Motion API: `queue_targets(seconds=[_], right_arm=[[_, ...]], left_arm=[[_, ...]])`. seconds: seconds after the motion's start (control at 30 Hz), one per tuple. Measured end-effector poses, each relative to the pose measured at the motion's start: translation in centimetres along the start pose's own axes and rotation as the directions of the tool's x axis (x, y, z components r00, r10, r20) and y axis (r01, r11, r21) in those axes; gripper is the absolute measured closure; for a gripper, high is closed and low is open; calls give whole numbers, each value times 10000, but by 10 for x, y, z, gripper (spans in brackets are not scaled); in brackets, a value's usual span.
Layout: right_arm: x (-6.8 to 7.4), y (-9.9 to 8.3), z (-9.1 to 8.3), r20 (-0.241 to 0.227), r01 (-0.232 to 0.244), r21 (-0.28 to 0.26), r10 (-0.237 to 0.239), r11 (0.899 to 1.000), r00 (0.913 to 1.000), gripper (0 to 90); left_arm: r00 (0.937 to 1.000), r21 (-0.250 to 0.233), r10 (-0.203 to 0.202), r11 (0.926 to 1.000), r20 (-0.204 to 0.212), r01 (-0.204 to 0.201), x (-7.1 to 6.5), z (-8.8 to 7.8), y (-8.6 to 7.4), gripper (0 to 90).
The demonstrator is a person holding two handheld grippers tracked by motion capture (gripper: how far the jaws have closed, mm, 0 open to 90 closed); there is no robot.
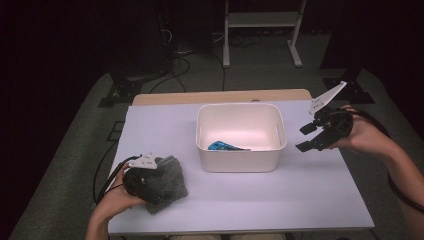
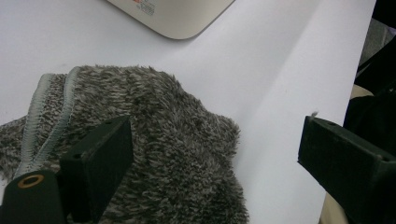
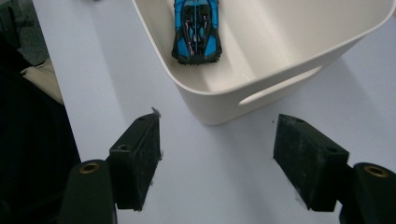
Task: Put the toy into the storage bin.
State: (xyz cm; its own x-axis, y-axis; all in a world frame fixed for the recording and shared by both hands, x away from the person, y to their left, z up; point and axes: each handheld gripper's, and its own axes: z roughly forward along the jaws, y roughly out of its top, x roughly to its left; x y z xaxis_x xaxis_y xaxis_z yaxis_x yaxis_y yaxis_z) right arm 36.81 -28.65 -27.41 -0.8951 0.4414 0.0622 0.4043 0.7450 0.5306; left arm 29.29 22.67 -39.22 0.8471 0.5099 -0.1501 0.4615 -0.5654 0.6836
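The fuzzy grey-brown fleece cloth (image 1: 167, 182) lay bunched on the white table (image 1: 300, 200), directly under the left gripper (image 2: 212, 154), whose black jaws stood wide apart with nothing pressed between them. Seen along that gripper, one jaw hung over the pile near the cloth's pale stitched hem (image 2: 39, 109), and the other sat out past the cloth's edge, above bare tabletop.

The cloth looked light, limp and thick-napped, so it would likely fold and sag wherever it was lifted rather than hold a shape. It seemed neither fragile nor slippery; the nap should give the pads good purchase. A sound place to take hold appeared to be a raised fold near the hem, pinched so both layers came up together.

The right gripper (image 1: 309, 137) hovered off the table, its jaws parted and empty, just beside the handle slot of the cream plastic rectangular bin (image 1: 280, 145). Ahead of those jaws, inside the bin, rested a blue and black toy car (image 3: 196, 30), small, rigid and probably smooth-shelled.
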Motion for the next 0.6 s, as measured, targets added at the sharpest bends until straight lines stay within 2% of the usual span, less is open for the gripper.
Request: queue_targets(seconds=[0.6], right_arm=[[-6, -41, 23, -476, -733, -486, 710, 9961, 9963, 305]], left_arm=[[10000, 38, -87, 10000, -27, 88, 0, -1, -1, 97]])
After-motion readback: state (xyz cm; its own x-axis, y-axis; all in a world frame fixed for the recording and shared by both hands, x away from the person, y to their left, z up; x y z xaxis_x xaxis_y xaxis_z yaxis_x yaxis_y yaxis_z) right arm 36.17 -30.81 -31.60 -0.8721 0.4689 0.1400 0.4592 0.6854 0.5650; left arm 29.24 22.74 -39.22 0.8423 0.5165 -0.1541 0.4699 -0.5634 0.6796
